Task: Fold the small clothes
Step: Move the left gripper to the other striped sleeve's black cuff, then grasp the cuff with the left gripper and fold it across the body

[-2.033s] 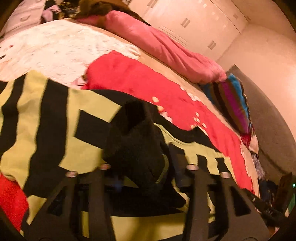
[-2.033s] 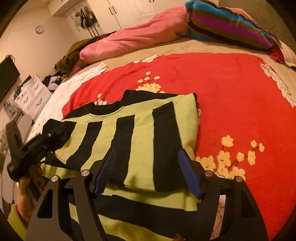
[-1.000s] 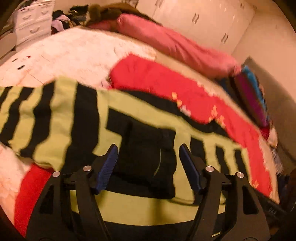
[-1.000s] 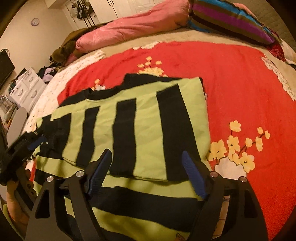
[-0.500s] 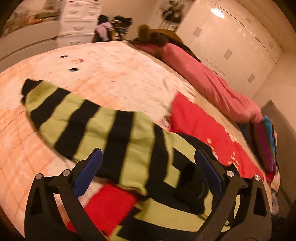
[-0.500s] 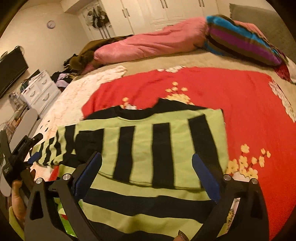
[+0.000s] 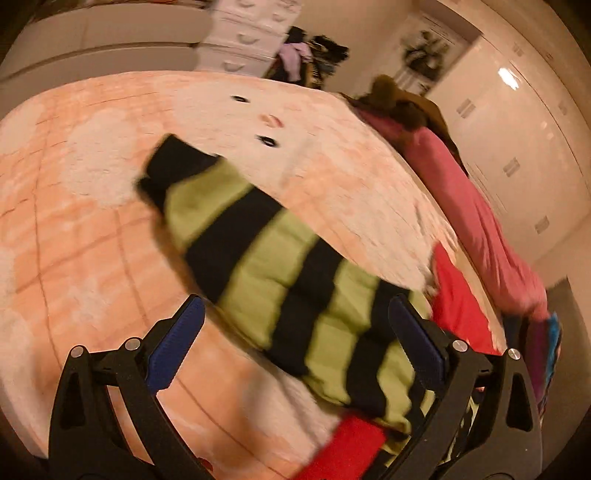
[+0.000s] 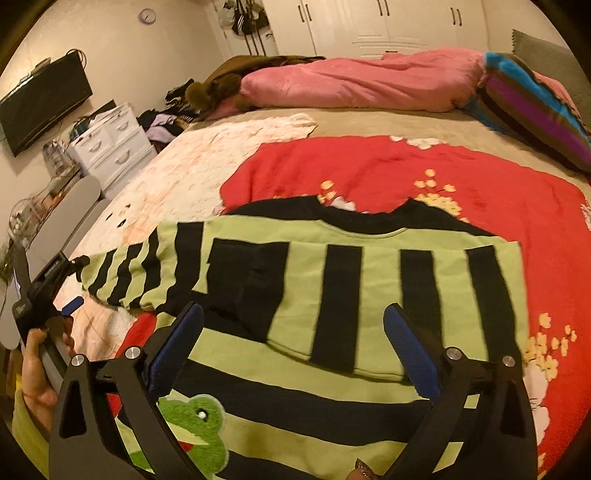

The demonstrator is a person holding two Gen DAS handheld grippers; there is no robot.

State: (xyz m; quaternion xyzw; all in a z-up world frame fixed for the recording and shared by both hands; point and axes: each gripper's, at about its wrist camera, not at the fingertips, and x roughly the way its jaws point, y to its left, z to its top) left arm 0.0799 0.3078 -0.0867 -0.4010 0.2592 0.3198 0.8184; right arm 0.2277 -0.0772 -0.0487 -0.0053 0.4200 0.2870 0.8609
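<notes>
Sweater: your striped sweater [image 8: 332,295] lies on the red blanket [image 8: 461,177], one side folded in.
Left: sleeve [image 7: 258,266] unfolded.
Jaws: your left gripper [image 7: 295,354] and right gripper [image 8: 295,347] gape wide, empty.

place: bedroom | cues: bed [image 8: 229,162], wardrobe [image 8: 369,22], dresser [image 8: 114,140]
</notes>
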